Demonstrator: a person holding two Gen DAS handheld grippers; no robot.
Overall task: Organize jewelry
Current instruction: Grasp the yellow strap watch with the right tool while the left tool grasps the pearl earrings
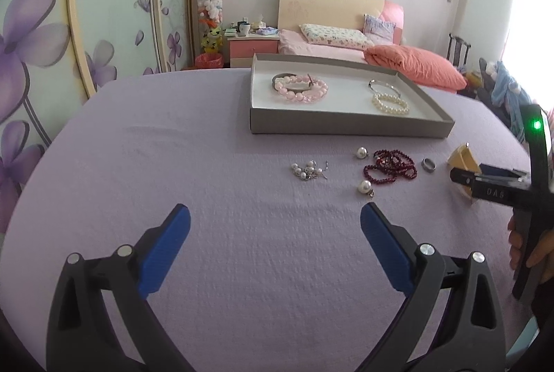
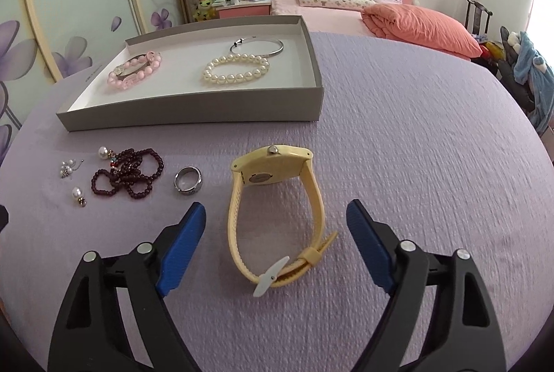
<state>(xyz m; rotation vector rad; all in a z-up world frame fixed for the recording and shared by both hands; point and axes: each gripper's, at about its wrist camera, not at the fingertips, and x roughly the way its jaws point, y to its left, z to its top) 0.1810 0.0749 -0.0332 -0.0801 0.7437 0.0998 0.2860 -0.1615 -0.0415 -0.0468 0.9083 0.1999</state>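
A grey box tray [image 1: 349, 123] [image 2: 194, 110] on the purple cloth holds a pink bead bracelet [image 1: 300, 88] [image 2: 135, 71], a pearl bracelet [image 1: 390, 102] [image 2: 236, 67] and a silver bangle [image 1: 382, 84] [image 2: 258, 46]. In front of it lie a dark red bead string [image 1: 390, 167] [image 2: 128, 172], pearl earrings [image 1: 308, 170] [image 2: 71, 167], a silver ring [image 1: 428, 164] [image 2: 188, 186] and a yellow watch [image 2: 273, 216] [image 1: 460, 157]. My left gripper [image 1: 275, 219] is open and empty, short of the earrings. My right gripper [image 2: 275, 219] is open, its jaws on either side of the watch strap.
The purple cloth [image 1: 207, 164] covers the whole work surface. Behind it stand a pink bed [image 1: 346, 39], a pink nightstand [image 1: 252, 48] and a flowered wardrobe [image 1: 52, 43]. The right gripper's body and the hand holding it [image 1: 519, 195] show at the right edge of the left wrist view.
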